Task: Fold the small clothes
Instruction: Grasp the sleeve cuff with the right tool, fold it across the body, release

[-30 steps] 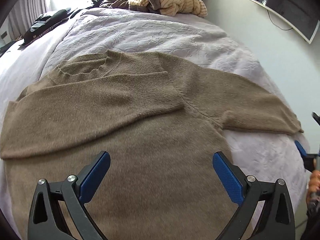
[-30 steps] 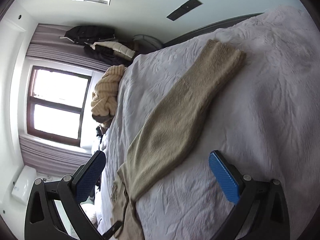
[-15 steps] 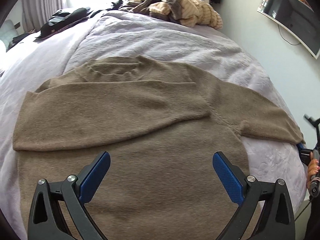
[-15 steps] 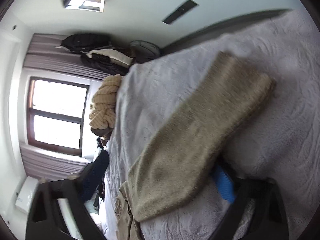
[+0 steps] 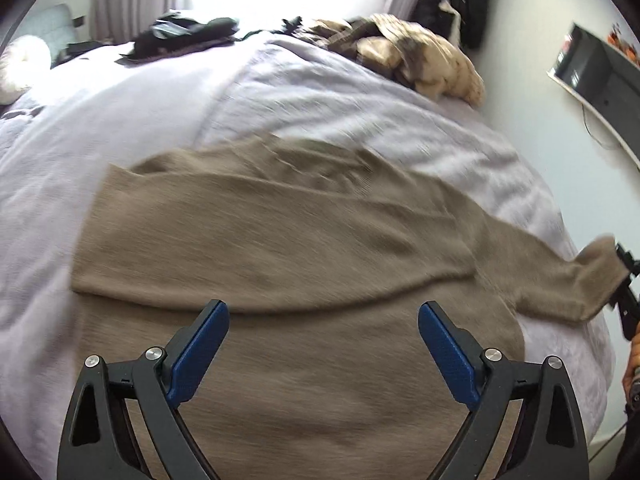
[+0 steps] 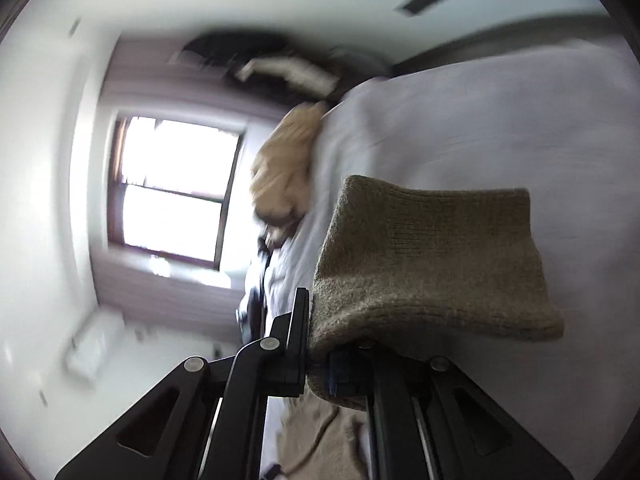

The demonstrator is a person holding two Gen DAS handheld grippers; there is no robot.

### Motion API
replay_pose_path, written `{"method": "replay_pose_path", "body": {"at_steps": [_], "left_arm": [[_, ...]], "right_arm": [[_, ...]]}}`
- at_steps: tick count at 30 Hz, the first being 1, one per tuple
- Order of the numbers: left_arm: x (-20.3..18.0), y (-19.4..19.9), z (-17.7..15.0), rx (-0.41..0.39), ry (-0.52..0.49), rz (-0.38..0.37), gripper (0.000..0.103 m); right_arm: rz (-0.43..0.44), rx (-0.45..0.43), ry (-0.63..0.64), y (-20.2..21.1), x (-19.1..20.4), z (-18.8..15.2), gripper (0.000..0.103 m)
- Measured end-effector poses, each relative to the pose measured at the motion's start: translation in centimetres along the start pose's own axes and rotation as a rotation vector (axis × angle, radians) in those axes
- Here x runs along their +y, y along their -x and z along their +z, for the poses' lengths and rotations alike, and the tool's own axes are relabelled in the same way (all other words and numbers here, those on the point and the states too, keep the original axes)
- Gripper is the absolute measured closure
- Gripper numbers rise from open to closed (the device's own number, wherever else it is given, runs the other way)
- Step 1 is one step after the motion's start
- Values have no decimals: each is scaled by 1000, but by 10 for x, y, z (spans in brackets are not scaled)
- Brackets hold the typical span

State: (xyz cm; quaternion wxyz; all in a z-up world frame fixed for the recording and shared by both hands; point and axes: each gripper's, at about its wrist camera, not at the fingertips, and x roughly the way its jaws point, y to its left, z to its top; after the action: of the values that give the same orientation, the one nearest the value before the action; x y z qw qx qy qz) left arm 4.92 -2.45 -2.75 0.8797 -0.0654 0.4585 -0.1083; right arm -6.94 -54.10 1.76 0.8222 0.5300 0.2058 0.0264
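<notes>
With the right gripper clamped on the sweater cuff, carry that sleeve flat across the body on the bed (left gripper, fingers apart and closing, grips nothing).

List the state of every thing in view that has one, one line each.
Brown sweater: spread flat on the bed, one sleeve already folded across its chest.
Other sleeve: cuff pinched and lifted off the bed.
Right tool: shut on the sleeve cuff.
Left tool: jaws wide but closing slightly, nothing between them, above the sweater body.
Bed cover: spread, lightly wrinkled.
Yellow knit: crumpled, unfolded, at the far edge.
</notes>
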Motion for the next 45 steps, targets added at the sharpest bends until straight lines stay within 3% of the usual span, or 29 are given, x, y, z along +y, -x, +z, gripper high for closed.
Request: {"method": "replay_pose_path", "body": {"at_steps": [5,8,12,16,18,21,23,24,25,26,28,30,32,35,37,39,41,45], "left_arm": [[44,13,2,-40,42,44,6],[70,16,-1,-46,76,68,6],[106,20,-8,-50,131,87,6],[134,26,-16,-56,138,116,6],[145,28,-19,-63,133,126,6],[163,32,-24,-74,134,136,6],[172,32,-27,-71,146,132,6],[175,33,-29,-69,154,128,6],[178,33,-30,-69,162,123,6],[180,33,-32,-71,167,121,6],[183,35,-35,-72,177,119,6],[187,37,-38,-67,186,113,6],[190,37,-41,-57,190,107,6],[192,39,-45,-43,186,112,6],[191,39,-44,-36,177,103,6],[186,38,-41,-30,164,86,6],[180,37,-36,-30,150,56,6],[160,22,-14,-10,160,-92,6]], "right_arm": [[9,226,295,-102,97,-61,94],[0,400,452,-177,139,-130,94],[-36,573,530,-253,150,-210,94],[-230,719,534,-310,124,-272,91],[-267,726,497,-313,110,-279,89],[-268,645,433,-297,103,-270,62],[-252,576,400,-290,104,-256,62],[-243,560,396,-291,107,-253,67],[-237,547,415,-293,114,-250,84],[-235,546,439,-298,124,-254,89],[-210,577,548,-311,149,-269,90],[-198,658,684,-324,174,-307,86],[-246,727,821,-331,184,-342,86],[-316,806,963,-344,186,-383,67],[-307,828,949,-341,182,-390,49],[-294,828,907,-332,176,-385,42],[-275,832,836,-316,166,-369,42],[-261,802,644,-275,131,-322,42]]}}
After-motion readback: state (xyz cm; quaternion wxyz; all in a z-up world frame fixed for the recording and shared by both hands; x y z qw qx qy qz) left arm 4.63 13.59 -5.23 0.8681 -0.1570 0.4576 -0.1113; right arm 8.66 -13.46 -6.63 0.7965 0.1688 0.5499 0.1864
